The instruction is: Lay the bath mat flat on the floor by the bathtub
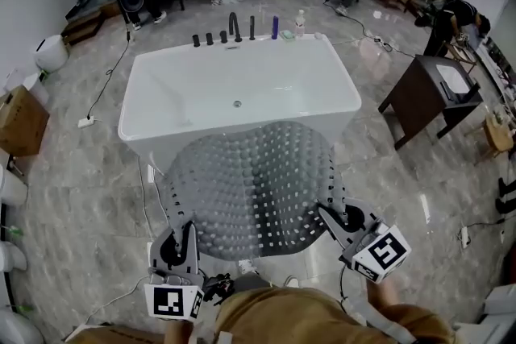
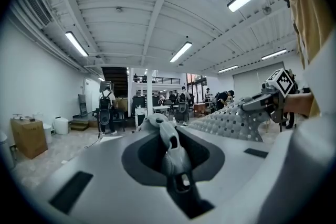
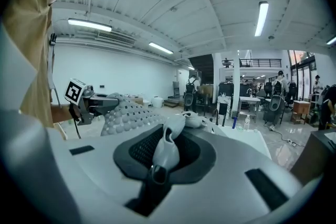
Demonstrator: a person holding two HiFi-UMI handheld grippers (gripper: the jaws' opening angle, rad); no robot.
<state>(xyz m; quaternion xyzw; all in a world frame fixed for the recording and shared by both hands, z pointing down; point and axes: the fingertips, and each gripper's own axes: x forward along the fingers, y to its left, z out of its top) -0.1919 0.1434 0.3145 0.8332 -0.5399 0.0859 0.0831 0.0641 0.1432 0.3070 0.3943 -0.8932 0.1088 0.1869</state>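
Note:
The bath mat (image 1: 250, 185), grey, bubbled and full of small holes, hangs in the air spread between my two grippers, in front of the white bathtub (image 1: 139, 101). It covers part of the tub's near wall and the floor below it. My left gripper (image 1: 181, 215) is shut on the mat's near left edge, and in the left gripper view (image 2: 167, 134) a fold of the mat is pinched in the jaws. My right gripper (image 1: 327, 212) is shut on the near right edge, which shows bunched in the right gripper view (image 3: 172, 132). The mat (image 2: 231, 120) stretches across to the other gripper.
A black faucet (image 1: 234, 26) and bottles (image 1: 275, 26) stand on the tub's far rim. A dark wooden vanity (image 1: 427, 97) stands to the right, a cardboard box (image 1: 20, 121) to the left. A cable with a power strip (image 1: 86, 122) lies on the marble floor at left. People stand far back.

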